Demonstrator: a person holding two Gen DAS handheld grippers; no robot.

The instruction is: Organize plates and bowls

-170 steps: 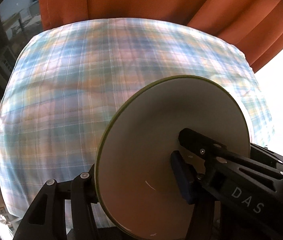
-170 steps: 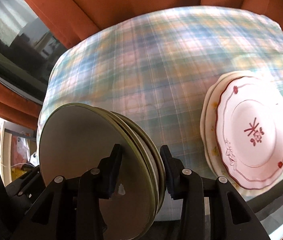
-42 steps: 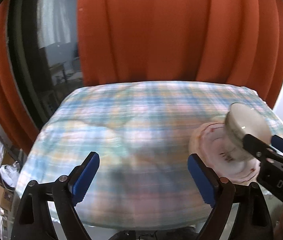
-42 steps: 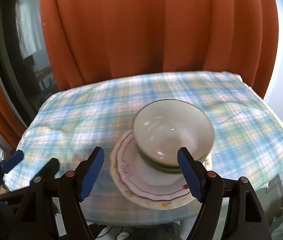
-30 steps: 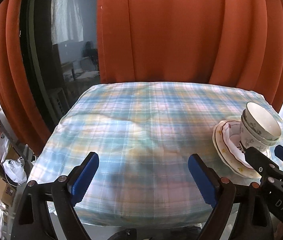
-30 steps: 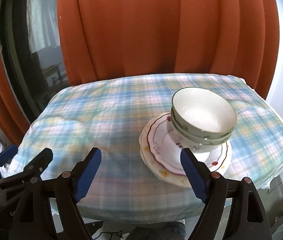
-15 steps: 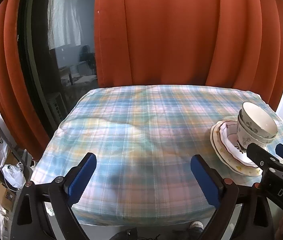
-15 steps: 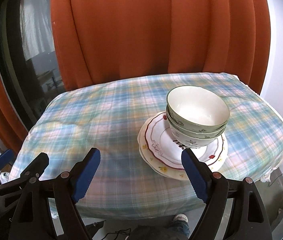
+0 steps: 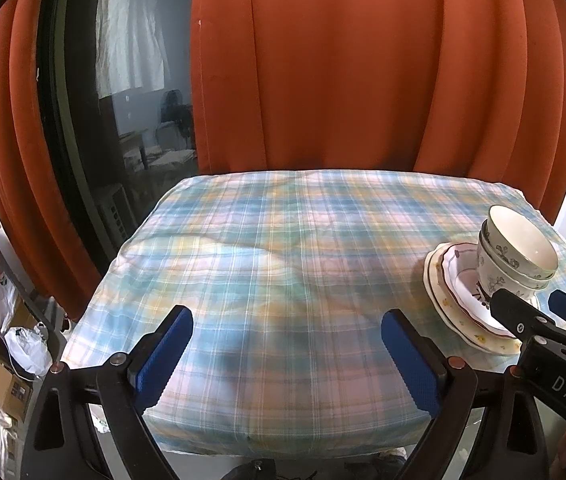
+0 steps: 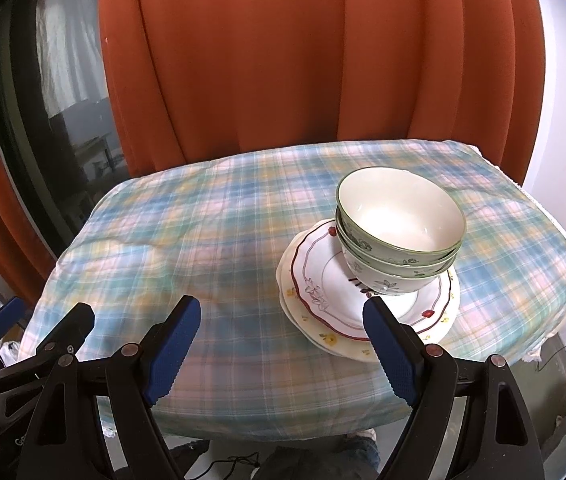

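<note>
Since the earlier frame both bowls left my tongs & got nested on the plates; I've pulled back. Left tongs (image 9: 285, 354) spread, empty; right tongs (image 10: 281, 346) spread, empty too. Bowl stack (image 10: 399, 232) sits off-centre on the plate stack (image 10: 363, 304) near the table's right edge. Risk: it looks tilted, cloth's soft, so a bump could tip it. Plaid tablecloth (image 10: 203, 240), then orange curtains (image 10: 283, 60), dark window (image 9: 123, 120) on the left.

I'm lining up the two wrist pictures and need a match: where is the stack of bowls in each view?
Left wrist: the stack of bowls sits at the far right edge, on the plates.
Right wrist: the stack of bowls sits right of centre, on the plates.
Shared landmark: the orange curtain behind the table.
</note>
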